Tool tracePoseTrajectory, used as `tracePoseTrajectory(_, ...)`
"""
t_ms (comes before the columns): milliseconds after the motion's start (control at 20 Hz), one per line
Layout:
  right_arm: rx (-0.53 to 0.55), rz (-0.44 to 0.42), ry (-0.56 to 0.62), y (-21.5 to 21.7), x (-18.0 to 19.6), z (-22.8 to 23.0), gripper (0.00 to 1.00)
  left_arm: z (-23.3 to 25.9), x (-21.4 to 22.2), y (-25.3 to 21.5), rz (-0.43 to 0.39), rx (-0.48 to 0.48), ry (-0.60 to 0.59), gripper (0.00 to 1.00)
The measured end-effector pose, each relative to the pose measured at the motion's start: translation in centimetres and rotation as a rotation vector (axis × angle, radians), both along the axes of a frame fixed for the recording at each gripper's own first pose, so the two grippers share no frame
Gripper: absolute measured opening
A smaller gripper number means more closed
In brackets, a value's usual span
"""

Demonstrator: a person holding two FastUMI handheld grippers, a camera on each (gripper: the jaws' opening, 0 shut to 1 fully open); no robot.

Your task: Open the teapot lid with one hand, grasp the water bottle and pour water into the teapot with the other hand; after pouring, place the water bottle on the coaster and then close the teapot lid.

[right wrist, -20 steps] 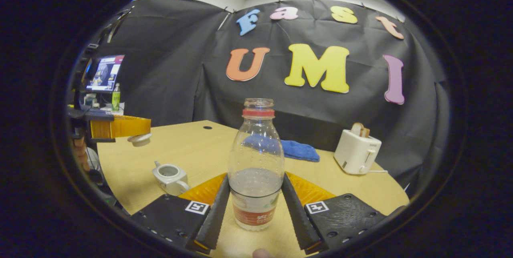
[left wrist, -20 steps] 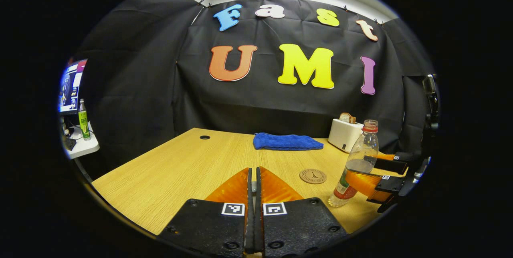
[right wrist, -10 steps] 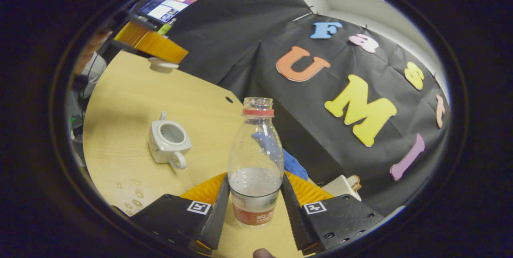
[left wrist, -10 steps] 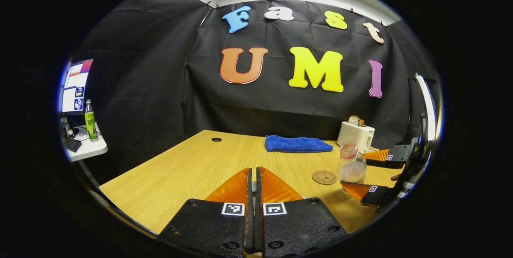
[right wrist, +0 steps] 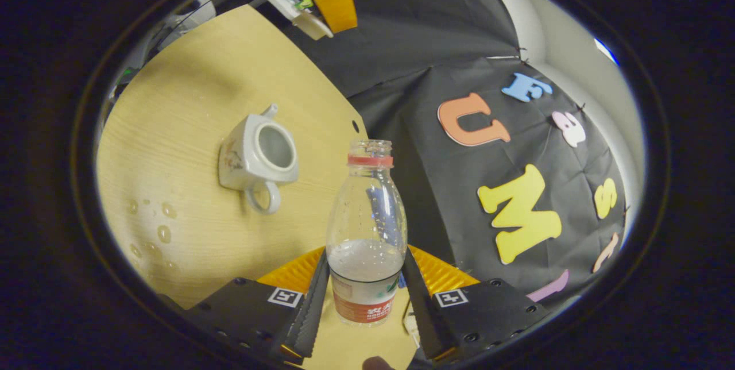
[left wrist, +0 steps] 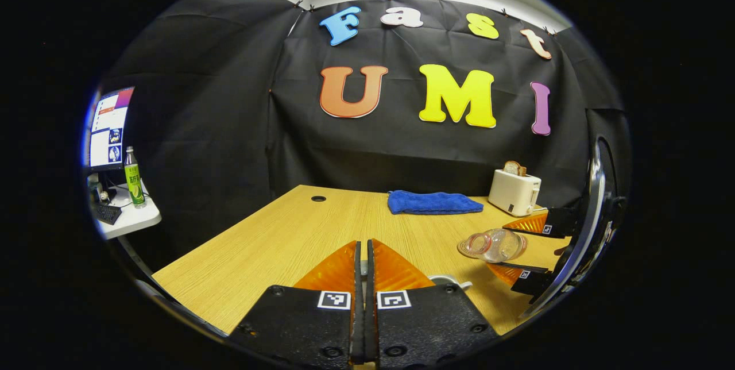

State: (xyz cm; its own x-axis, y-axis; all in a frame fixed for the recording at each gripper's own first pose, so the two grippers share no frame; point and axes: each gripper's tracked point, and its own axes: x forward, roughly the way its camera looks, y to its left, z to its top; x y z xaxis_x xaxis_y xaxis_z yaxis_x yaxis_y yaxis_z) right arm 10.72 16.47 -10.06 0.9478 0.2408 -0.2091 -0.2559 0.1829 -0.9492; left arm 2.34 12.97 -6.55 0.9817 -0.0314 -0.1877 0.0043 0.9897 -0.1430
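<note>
- Step in hand, as I judge it: pouring phase; right gripper (right wrist: 364, 301) is tilting the water bottle (right wrist: 366, 232) toward the teapot (right wrist: 259, 154), mouth not over the opening yet.
- Right gripper fingers are pressing on both sides of the bottle's lower body, around the label; firm pinch, bottle uncapped, water sitting low inside.
- In the left gripper view the bottle (left wrist: 494, 245) is lying close to horizontal in the right gripper (left wrist: 525, 255), mouth pointing toward the middle of the table (left wrist: 275, 238).
- Teapot is sitting open on the table, handle toward the camera in the right gripper view, spout away; well apart from the bottle mouth.
- Lid is off; in the right gripper view the left gripper (right wrist: 321, 11) is holding the teapot lid (right wrist: 310, 25) up, away from the pot.
- Left gripper (left wrist: 362, 278) fingers are looking pressed nearly together in its own view; lid itself hidden there.
- Water droplets (right wrist: 163, 223) are lying on the table beside the teapot, spill risk is real.
- Next move calls for: bringing the bottle mouth above the teapot opening, then tipping further, slowly.
- Blue cloth (left wrist: 433, 202) and toaster (left wrist: 514, 192) are sitting at the back, not involved.
</note>
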Motion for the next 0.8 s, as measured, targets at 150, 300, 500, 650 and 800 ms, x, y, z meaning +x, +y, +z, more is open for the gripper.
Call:
tracePoseTrajectory(150, -0.101, 0.028, -0.038, -0.5, 0.4, -0.6, 0.69, 0.1, 0.1, -0.3, -0.01, 0.006, -0.001, 0.03)
tracePoseTrajectory(300, -0.166, 0.033, -0.051, -0.8, 0.5, -0.7, 0.69, 0.3, 0.0, -0.5, -0.025, 0.007, -0.008, 0.02)
tracePoseTrajectory(500, -0.267, 0.068, -0.112, -0.2, 0.5, -0.4, 0.69, 0.3, 0.1, -0.4, -0.023, 0.009, -0.009, 0.02)
tracePoseTrajectory(650, -0.317, 0.09, -0.142, 0.2, 0.6, 0.1, 0.69, 0.1, 0.1, -0.2, -0.02, 0.006, -0.005, 0.03)
tracePoseTrajectory(800, -0.381, 0.111, -0.18, 0.6, 0.8, 0.7, 0.69, 0.0, 0.1, -0.1, -0.018, 0.004, -0.002, 0.02)
